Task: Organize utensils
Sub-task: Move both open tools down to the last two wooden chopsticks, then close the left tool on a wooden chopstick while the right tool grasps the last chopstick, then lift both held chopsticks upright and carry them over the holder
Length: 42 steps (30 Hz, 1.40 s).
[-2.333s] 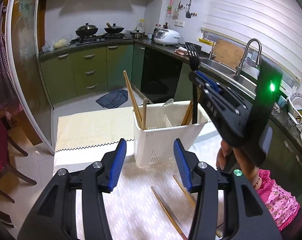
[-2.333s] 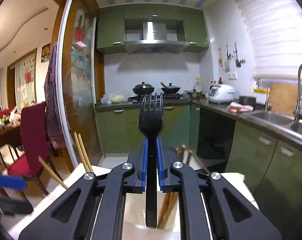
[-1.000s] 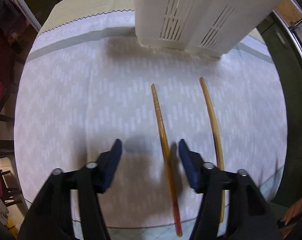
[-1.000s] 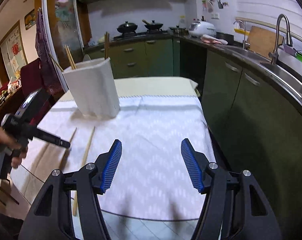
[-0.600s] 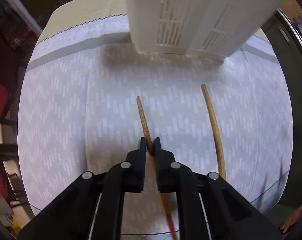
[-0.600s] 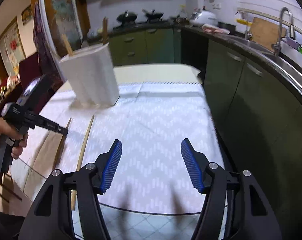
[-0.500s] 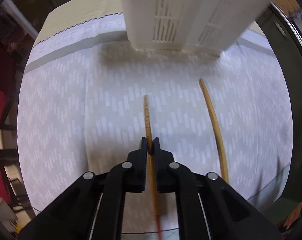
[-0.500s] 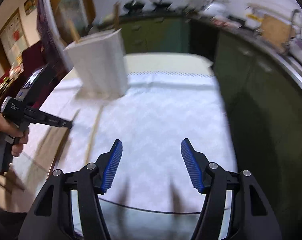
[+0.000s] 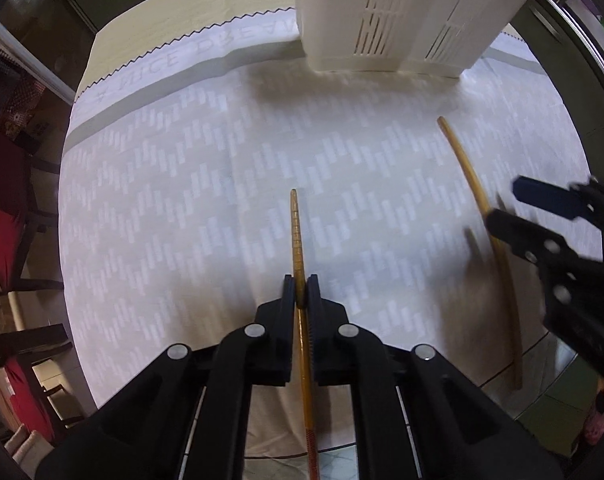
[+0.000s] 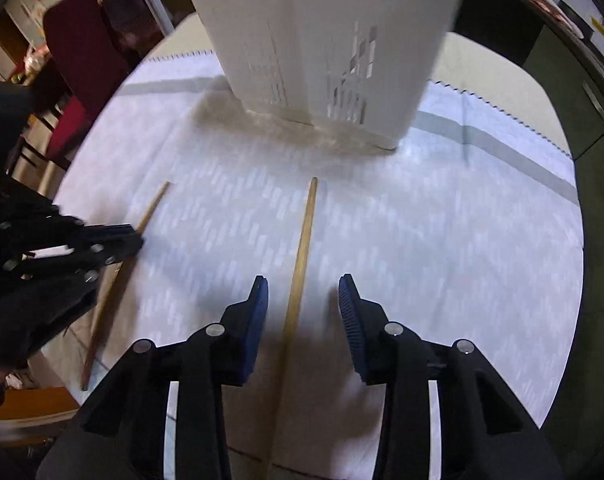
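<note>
Chopstick [image 10: 300,256] btwn closing R jaws

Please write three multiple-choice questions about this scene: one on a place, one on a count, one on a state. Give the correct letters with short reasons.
1. Where does the white utensil holder stand?
A. on the tablecloth
B. on a chair
C. in a sink

2. How many chopsticks are outside the holder?
A. one
B. two
C. four

3. What is between the jaws of the left gripper?
A. nothing
B. a fork
C. a chopstick

Key: 1 A, its base rests on the cloth. 2 B, the darker chopstick and the paler chopstick. 3 C, the jaws are clamped on the darker one; the right gripper is closing around the paler one, pads not yet touching.
</note>
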Tool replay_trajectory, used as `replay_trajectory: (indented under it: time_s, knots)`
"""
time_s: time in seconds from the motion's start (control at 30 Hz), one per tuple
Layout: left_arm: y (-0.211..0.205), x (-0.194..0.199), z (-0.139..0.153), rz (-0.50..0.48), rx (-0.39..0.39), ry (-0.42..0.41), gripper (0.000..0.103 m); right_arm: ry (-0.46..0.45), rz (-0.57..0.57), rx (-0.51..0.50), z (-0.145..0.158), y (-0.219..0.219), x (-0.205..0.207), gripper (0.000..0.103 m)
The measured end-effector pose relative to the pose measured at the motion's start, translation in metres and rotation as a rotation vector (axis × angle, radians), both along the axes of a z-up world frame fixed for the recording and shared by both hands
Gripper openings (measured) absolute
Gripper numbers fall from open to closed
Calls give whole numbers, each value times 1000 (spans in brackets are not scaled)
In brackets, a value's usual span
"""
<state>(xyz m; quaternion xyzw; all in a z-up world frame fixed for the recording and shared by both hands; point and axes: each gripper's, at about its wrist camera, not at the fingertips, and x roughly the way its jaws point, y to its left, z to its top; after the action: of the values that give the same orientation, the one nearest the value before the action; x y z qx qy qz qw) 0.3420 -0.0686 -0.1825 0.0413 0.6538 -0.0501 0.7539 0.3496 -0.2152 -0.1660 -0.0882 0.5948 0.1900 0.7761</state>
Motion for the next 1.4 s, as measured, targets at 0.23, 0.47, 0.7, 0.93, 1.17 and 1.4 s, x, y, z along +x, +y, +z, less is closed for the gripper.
replay_trajectory:
  time_s: [0.23,0.47,0.7,0.93,1.17,1.4]
  knots:
    - [7,-5,-1,-35,10,-8,7,47,5,-62,-14,21,11,30]
    - [-2,-2,0,-23,-4,-5,7,39,6,-90,-16,29,15,8]
    - [5,-3,-1,-24,-26,-18,6,2,-4,-18,-2,23,11,7]
    - [14,-8,31,-40,-58,-90,6,-116,-26,104,53,-10,-12,7]
    - [17,-27,81,-75,-88,-188,6,-229,-51,202,96,-43,-47,7]
    - [12,-48,117,-106,-103,-240,6,-299,-57,239,121,-62,-76,7]
